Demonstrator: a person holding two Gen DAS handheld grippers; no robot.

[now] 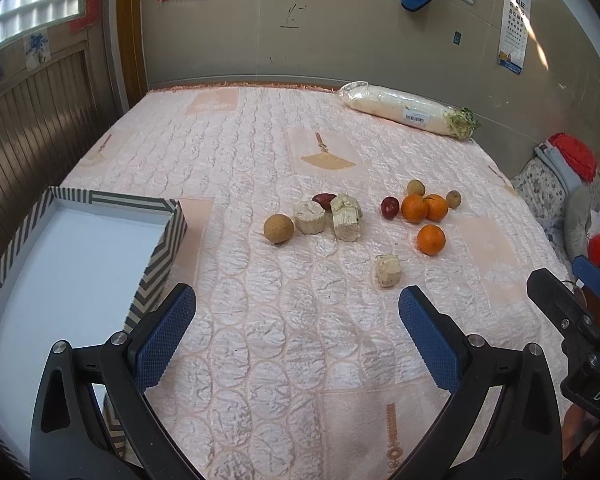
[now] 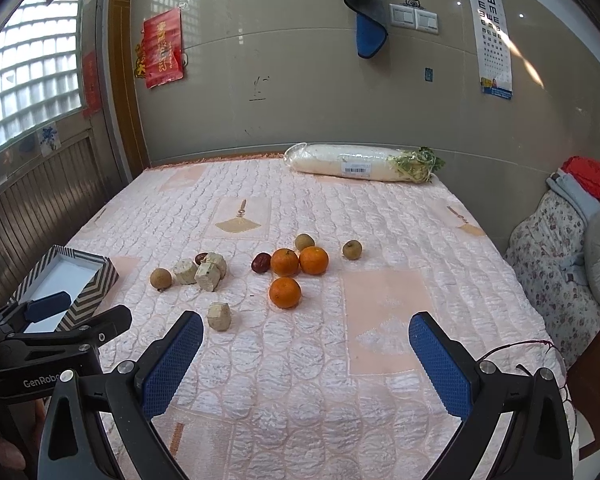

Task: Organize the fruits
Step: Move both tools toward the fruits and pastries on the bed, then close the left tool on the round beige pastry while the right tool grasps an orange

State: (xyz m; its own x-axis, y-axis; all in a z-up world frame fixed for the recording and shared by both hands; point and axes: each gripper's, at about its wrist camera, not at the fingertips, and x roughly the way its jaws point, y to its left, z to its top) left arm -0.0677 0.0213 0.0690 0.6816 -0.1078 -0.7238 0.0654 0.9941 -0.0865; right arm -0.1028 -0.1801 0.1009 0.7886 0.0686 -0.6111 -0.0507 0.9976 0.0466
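Three oranges lie on the pink quilted table cover, with red dates and brown longans beside them. Several pale cut chunks lie among them. An empty striped box stands at the left. My left gripper is open and empty, just right of the box, short of the fruit. My right gripper is open and empty, in front of the oranges; it also shows at the right edge of the left wrist view.
A wrapped white radish lies at the table's far edge by the wall. A pile of clothes sits off the right side. The wooden panelled wall runs along the left.
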